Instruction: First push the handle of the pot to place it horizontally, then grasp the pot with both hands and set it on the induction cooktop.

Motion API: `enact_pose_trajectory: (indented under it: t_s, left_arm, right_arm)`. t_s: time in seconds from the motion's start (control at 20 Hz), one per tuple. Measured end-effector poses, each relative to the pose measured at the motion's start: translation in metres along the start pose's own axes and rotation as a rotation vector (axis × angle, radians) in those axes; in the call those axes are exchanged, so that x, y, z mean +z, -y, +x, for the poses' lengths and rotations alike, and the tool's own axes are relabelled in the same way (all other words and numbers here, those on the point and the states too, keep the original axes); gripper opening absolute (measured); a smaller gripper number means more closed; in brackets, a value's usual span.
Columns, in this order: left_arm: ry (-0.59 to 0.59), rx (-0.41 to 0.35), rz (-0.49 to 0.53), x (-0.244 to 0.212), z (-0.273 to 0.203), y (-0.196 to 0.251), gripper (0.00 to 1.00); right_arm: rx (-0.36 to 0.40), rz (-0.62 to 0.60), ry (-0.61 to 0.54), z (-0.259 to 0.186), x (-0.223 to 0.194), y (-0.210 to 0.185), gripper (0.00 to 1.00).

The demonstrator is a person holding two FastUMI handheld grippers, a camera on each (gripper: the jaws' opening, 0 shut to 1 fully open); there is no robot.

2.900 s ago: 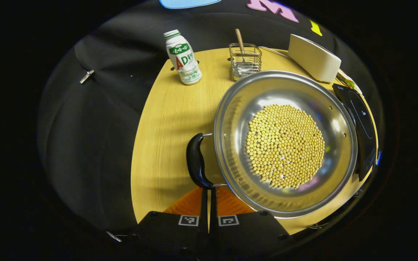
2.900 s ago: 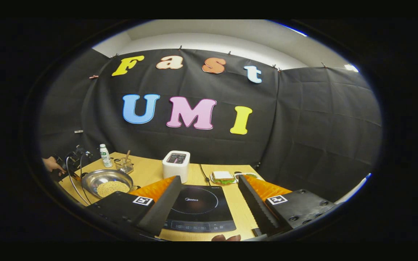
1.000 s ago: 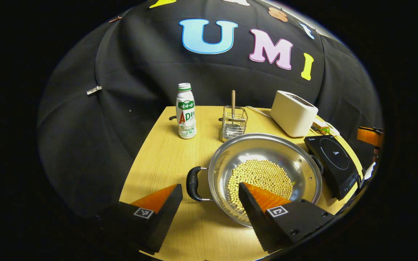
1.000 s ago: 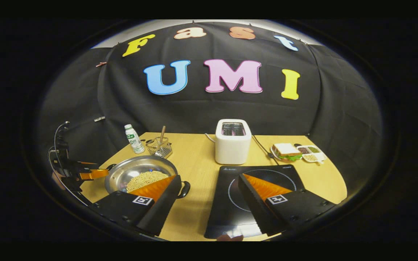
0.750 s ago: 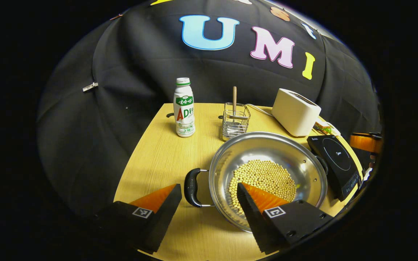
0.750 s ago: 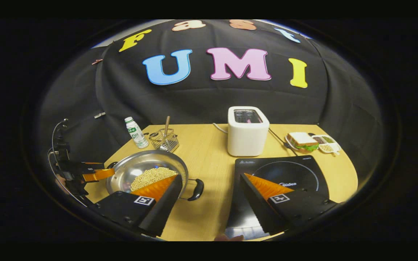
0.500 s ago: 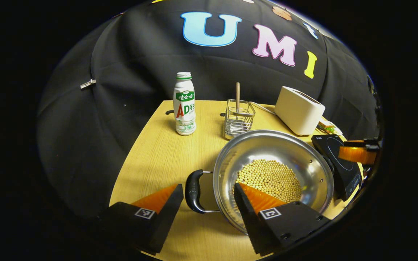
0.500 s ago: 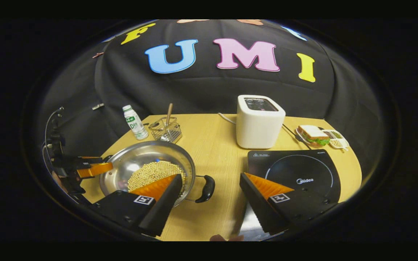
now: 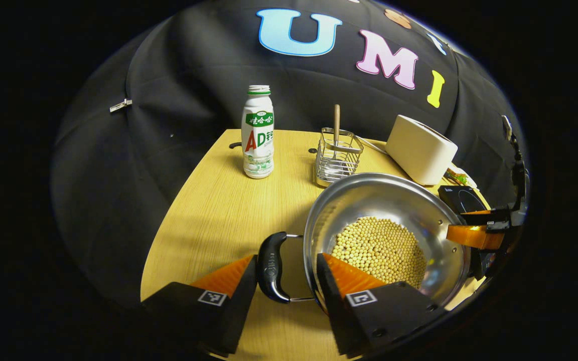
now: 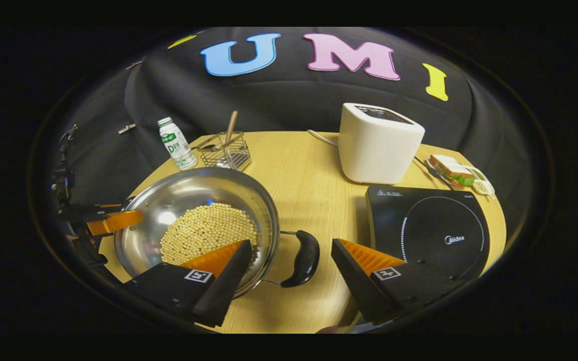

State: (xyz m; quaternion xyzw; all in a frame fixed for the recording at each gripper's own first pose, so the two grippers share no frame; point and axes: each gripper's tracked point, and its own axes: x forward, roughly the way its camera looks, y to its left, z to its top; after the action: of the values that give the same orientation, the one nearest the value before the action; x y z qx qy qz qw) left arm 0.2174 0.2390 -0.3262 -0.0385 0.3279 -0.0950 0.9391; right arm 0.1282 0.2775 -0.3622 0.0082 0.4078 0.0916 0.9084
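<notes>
A steel pot holding soybeans sits on the wooden table. In the left gripper view, its black left handle lies between the fingers of my open left gripper, close to the left finger. In the right gripper view, the pot has its right handle in the gap of my open right gripper, touching neither finger. The black induction cooktop lies to the right of that handle. Each view shows the other gripper across the pot: the left gripper and the right gripper.
A white drink bottle and a wire basket with a wooden-handled utensil stand behind the pot. A white toaster stands behind the cooktop, with a sandwich plate at the far right. Bare table separates pot and cooktop.
My left gripper, shut against the handle earlier, has opened. Both grippers have dropped and moved in, so each pot handle now lies between a pair of fingers.
</notes>
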Motion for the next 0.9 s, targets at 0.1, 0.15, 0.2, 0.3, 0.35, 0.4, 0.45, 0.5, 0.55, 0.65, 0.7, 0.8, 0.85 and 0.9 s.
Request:
enact_pose_trajectory:
  t_s: [0.1, 0.15, 0.2, 0.3, 0.35, 0.4, 0.45, 0.5, 0.55, 0.65, 0.7, 0.8, 0.85, 0.9]
  left_arm:
    - [-0.006, 0.007, 0.007, 0.0, 0.004, -0.002, 0.71]
    - [-0.011, 0.005, 0.012, 0.0, 0.004, -0.002, 0.7]
    - [-0.014, 0.003, 0.017, -0.001, 0.004, -0.002, 0.66]
    - [-0.015, -0.001, 0.023, 0.0, 0.005, -0.002, 0.66]
    - [-0.017, -0.003, 0.023, -0.001, 0.007, -0.002, 0.66]
    - [-0.019, -0.004, 0.023, -0.001, 0.007, -0.002, 0.65]
    - [-0.026, -0.004, 0.026, -0.003, 0.008, -0.002, 0.65]
    - [-0.023, -0.004, 0.029, -0.002, 0.008, -0.003, 0.65]
    - [-0.022, -0.001, 0.031, -0.002, 0.01, -0.003, 0.66]
    - [-0.019, 0.005, 0.031, -0.002, 0.01, -0.003, 0.66]
    - [-0.019, 0.009, 0.03, -0.001, 0.01, -0.003, 0.65]
    - [-0.02, 0.012, 0.029, -0.001, 0.011, -0.003, 0.64]
    - [-0.023, 0.012, 0.032, -0.001, 0.012, -0.003, 0.64]
    - [-0.024, 0.013, 0.035, -0.001, 0.011, -0.003, 0.63]
  right_arm:
    - [-0.004, 0.007, -0.01, 0.003, -0.002, -0.001, 0.95]
    - [-0.003, 0.016, -0.016, 0.005, -0.003, -0.002, 0.89]
    - [-0.006, 0.024, -0.027, 0.008, -0.006, -0.002, 0.87]
    - [-0.002, 0.04, -0.05, 0.016, -0.009, -0.004, 0.81]
    - [-0.001, 0.045, -0.061, 0.018, -0.011, -0.005, 0.79]
    - [-0.002, 0.05, -0.07, 0.02, -0.012, -0.005, 0.79]
    - [-0.016, 0.052, -0.075, 0.022, -0.014, -0.003, 0.73]
    - [-0.021, 0.059, -0.08, 0.022, -0.014, -0.002, 0.79]
    - [-0.026, 0.065, -0.081, 0.026, -0.016, -0.001, 0.76]
    - [-0.025, 0.072, -0.103, 0.03, -0.021, -0.003, 0.72]
    - [-0.029, 0.074, -0.109, 0.029, -0.021, -0.002, 0.72]
    - [-0.024, 0.072, -0.122, 0.03, -0.022, -0.002, 0.7]
    - [-0.023, 0.077, -0.125, 0.03, -0.019, -0.002, 0.68]
    - [-0.026, 0.083, -0.133, 0.028, -0.02, -0.001, 0.65]
